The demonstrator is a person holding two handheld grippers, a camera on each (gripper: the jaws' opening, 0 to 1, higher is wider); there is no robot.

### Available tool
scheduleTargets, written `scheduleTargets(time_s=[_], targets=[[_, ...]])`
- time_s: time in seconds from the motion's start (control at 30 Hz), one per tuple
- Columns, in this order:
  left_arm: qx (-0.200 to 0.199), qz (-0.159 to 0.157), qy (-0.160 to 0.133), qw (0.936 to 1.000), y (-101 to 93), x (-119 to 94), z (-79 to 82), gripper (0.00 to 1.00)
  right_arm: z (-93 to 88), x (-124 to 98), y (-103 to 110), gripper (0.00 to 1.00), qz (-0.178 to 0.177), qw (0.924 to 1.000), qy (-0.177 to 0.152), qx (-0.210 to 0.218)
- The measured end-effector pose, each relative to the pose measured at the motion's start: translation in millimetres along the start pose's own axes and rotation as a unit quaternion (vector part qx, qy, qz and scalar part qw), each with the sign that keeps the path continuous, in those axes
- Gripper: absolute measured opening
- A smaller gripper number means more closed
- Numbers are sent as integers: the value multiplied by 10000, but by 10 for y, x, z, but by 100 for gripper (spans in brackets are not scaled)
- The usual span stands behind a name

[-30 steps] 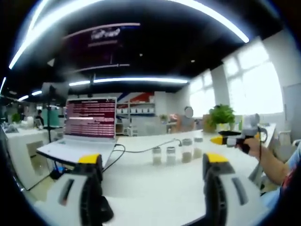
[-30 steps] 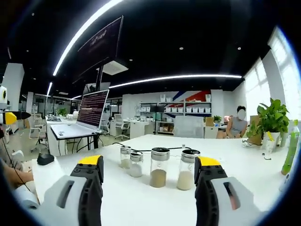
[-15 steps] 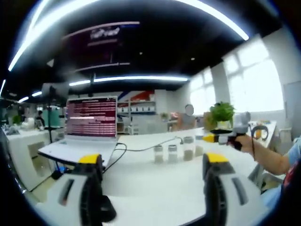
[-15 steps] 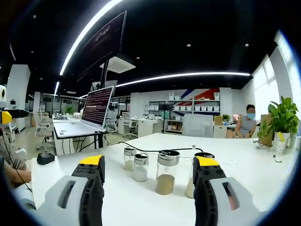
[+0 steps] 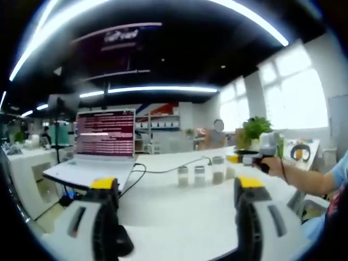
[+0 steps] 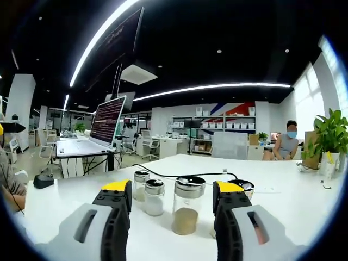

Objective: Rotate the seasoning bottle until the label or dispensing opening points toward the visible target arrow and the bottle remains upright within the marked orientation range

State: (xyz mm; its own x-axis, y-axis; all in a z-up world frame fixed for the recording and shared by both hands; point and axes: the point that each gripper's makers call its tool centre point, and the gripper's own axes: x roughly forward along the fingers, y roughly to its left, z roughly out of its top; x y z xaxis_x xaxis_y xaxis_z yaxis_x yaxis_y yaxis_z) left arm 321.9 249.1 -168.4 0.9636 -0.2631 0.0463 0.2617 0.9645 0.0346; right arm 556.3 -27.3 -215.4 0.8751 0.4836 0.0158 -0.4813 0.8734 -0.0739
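Laptop screen [image 5: 105,136] and hanging sign [image 5: 122,37] carry unreadable text.

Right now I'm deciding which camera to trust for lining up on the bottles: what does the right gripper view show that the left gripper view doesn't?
Right gripper view: the brown-filled bottle sits between the right gripper's open jaws, its fill and metal cap plain; the rightmost bottle is partly hidden behind one jaw.

Left gripper view: the left gripper is open, far from the bottles, and the right gripper comes in from the right, held by a hand.

Both: four bottles in a row on the white table, a laptop, a cable and a potted plant.
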Motion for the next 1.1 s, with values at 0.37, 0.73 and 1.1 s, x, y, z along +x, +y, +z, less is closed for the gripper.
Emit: scheduleTargets(time_s=[0.37, 0.73, 1.1], targets=[[108, 223, 35, 9997, 83, -8, -17, 93, -119, 207, -167, 56, -223, 9995, 169, 150], [-252, -261, -70, 9993, -60, -12, 14, 95, -273, 441, -175, 50, -324, 9984, 462, -20], [-234, -265, -72, 9994, -56, -33, 36, 93, -350, 613, -179, 50, -296, 9975, 640, -14]])
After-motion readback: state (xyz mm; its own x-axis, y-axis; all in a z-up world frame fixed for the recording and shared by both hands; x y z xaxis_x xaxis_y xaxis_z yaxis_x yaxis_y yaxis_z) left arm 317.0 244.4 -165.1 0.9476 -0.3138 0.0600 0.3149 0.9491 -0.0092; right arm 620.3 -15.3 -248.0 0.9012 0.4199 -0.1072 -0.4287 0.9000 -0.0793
